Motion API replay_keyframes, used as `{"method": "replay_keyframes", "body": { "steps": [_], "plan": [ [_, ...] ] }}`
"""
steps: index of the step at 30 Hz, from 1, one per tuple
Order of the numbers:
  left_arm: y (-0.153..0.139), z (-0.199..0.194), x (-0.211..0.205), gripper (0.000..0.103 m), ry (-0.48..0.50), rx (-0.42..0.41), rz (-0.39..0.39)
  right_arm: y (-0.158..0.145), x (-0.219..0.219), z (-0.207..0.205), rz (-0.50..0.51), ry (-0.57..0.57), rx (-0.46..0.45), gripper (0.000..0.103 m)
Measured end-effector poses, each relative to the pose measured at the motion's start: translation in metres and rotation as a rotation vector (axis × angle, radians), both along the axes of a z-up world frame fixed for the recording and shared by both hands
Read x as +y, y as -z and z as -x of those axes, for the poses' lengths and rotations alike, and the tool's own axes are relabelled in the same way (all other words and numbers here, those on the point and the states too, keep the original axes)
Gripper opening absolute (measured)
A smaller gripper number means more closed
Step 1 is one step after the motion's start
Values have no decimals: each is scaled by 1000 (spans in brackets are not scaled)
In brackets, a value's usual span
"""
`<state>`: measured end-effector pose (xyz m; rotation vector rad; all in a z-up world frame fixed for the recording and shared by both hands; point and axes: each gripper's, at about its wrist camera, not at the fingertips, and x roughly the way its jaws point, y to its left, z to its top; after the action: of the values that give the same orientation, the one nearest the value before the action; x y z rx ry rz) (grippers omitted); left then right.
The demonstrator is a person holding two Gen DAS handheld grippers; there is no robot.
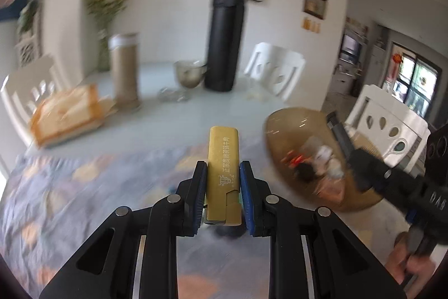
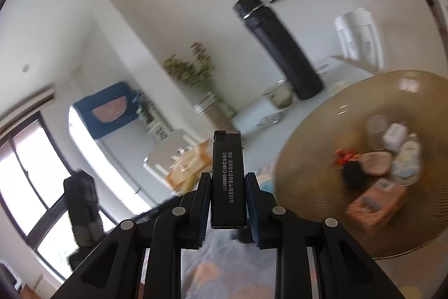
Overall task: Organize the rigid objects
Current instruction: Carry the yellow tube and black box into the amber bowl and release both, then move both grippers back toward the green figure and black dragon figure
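Note:
My left gripper (image 1: 223,168) is shut on a gold lighter (image 1: 223,159) with printed characters, held lengthwise above the patterned cloth. My right gripper (image 2: 228,178) is shut on a black lighter (image 2: 227,181) with white print, its metal top pointing away. A brown glass bowl (image 1: 282,131) (image 2: 336,114) holds several small items: little bottles, a pink packet, something red and something black. In the left wrist view the bowl lies right of the gold lighter, and the other gripper's black body (image 1: 392,181) sits beside the bowl, its jaws hidden. In the right wrist view the bowl is right of the black lighter.
A tall black flask (image 1: 224,35) (image 2: 280,46), a beige canister (image 1: 124,69), a glass cup (image 1: 190,73) and an orange-and-white box (image 1: 67,114) stand on the table (image 1: 156,116). White chairs (image 1: 275,69) ring it. A person's hand (image 1: 411,265) shows at lower right.

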<state>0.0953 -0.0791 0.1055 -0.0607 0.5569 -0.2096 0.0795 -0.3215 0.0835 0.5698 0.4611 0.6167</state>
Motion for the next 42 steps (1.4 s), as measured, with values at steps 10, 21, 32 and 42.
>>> {"method": "replay_keyframes", "body": {
  "steps": [10,21,32,42],
  "plan": [
    [-4,-46,-86,21,140,29,-26,6,-59,-10,-37,207,58,24],
    [6,-58,-82,91,58,50,20,5,-67,-22,-35,244,93,64],
    [2,-58,-29,103,-38,49,14,-11,-42,-15,-8,160,40,92],
    [25,-59,52,103,-173,128,69,-29,29,8,158,-67,-75,92]
  ]
}}
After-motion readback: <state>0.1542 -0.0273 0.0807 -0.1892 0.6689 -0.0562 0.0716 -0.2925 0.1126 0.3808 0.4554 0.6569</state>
